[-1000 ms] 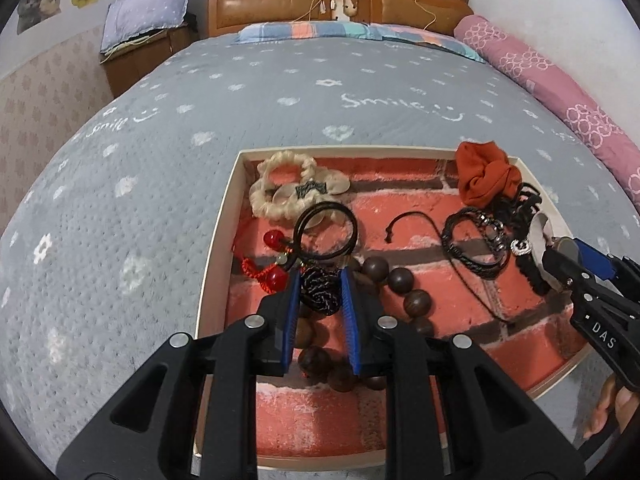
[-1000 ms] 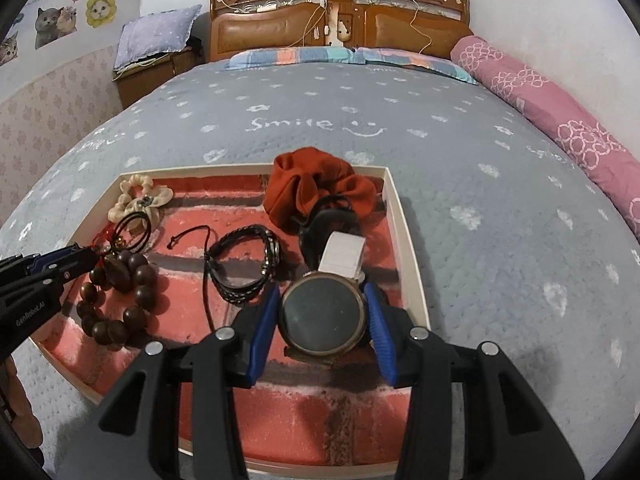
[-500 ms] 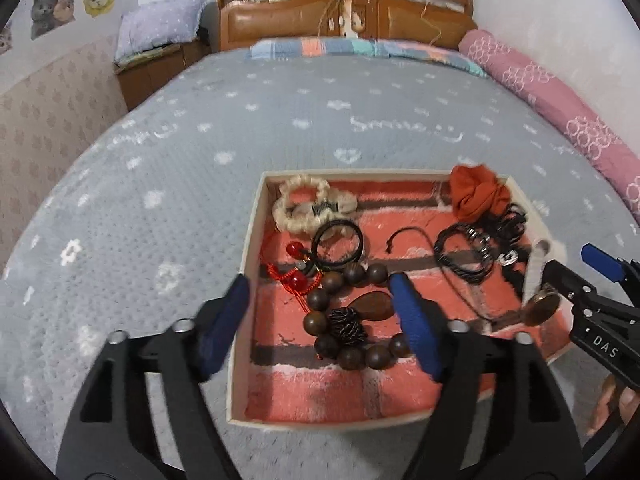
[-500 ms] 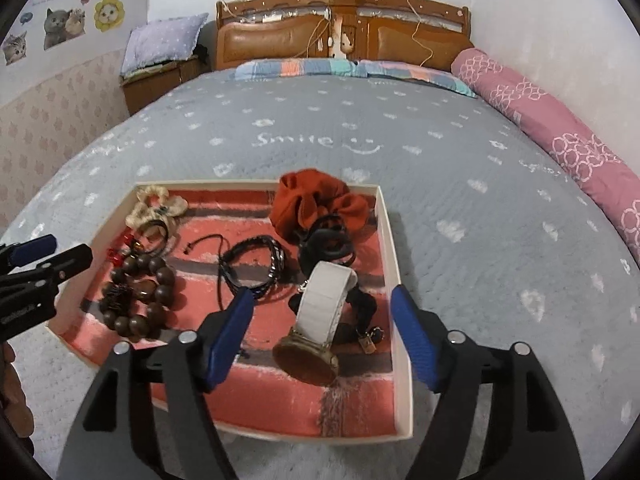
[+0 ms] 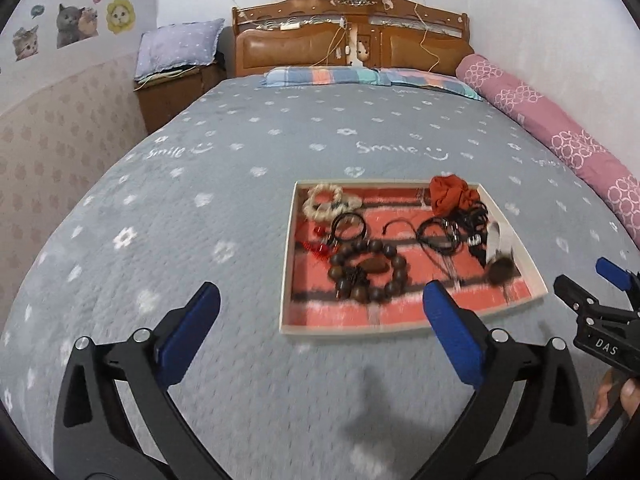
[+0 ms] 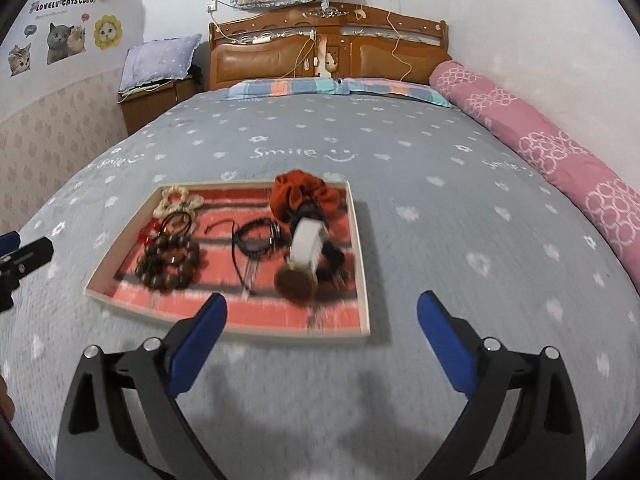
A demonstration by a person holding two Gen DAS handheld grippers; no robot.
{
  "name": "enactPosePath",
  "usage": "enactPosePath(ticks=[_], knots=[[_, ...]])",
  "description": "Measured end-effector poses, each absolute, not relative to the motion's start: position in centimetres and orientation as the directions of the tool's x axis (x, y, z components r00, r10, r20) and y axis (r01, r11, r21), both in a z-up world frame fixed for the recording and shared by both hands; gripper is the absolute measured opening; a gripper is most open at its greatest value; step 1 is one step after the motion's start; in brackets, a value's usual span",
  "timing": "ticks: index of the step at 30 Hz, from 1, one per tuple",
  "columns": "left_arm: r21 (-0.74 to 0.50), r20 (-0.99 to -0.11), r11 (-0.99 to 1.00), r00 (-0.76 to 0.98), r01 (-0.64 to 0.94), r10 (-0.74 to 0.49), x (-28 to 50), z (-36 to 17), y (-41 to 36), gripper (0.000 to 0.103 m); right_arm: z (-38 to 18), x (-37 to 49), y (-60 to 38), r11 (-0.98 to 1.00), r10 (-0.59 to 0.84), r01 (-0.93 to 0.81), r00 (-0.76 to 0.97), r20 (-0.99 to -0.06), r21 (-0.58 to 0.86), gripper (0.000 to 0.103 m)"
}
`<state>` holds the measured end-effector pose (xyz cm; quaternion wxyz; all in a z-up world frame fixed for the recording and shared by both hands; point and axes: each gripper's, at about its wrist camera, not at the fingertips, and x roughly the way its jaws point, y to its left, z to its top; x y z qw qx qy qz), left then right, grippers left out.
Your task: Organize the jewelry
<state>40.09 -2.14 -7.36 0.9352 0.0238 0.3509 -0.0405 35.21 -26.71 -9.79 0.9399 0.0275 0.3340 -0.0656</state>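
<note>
— Item one?
— Shallow tray [image 5: 285, 280], pale rim, red brick-pattern lining, lying flat on the grey quilted bed [image 5: 200, 184], near its foot end.

— Contents?
— Wooden bead bracelet [image 5: 366, 270] at the near left of the tray. Behind it a thin black hair tie [image 5: 349, 226] and a small red knotted charm [image 5: 318, 244]. Cream scrunchie [image 5: 326, 204] in the far left corner. Black cord bracelets [image 5: 442, 236] in the middle. Rust-orange scrunchie [image 6: 304, 196] in the far right corner. Watch [image 6: 302, 260] with a white strap and round dark face at the near right, partly blurred.

— The tools?
— Left hand-held gripper [image 5: 320, 312]: jaws wide apart and opening, nothing between the blue pads, poised above the quilt just short of the tray's near edge. Right hand-held gripper [image 6: 322, 312]: also spread wide and opening, empty, over the tray's near right corner. Each shows in the other's view at the frame edge.

— Anyone visible?
— Only fingertips of a hand [image 5: 616, 396] under the right tool.

— Surroundings?
— Wooden headboard [image 6: 328, 52], pink rolled quilt [image 6: 560, 152] along the right side, cat stickers [image 6: 60, 42] on the wall.
</note>
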Motion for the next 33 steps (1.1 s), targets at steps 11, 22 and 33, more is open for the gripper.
enactPosePath(ticks=[11, 22, 33], knots=[[0.046, -0.607, 0.997, 0.794, 0.056, -0.017, 26.0, -7.9, 0.0, 0.098, -7.7, 21.7, -25.9, 0.985, -0.152, 0.172, 0.806, -0.573, -0.019, 0.097], [-0.011, -0.504, 0.997, 0.861, 0.070, -0.066, 13.2, -5.1, 1.1, 0.098, -4.3, 9.7, -24.0, 0.990, -0.109, 0.139, 0.866, -0.488, 0.027, 0.099], [-0.047, -0.396, 0.995, 0.912, 0.091, -0.102, 8.4, -3.0, 0.5, 0.098, -2.3, 3.6, -22.5, 0.990, -0.128, 0.142, 0.927, -0.353, 0.013, 0.099]])
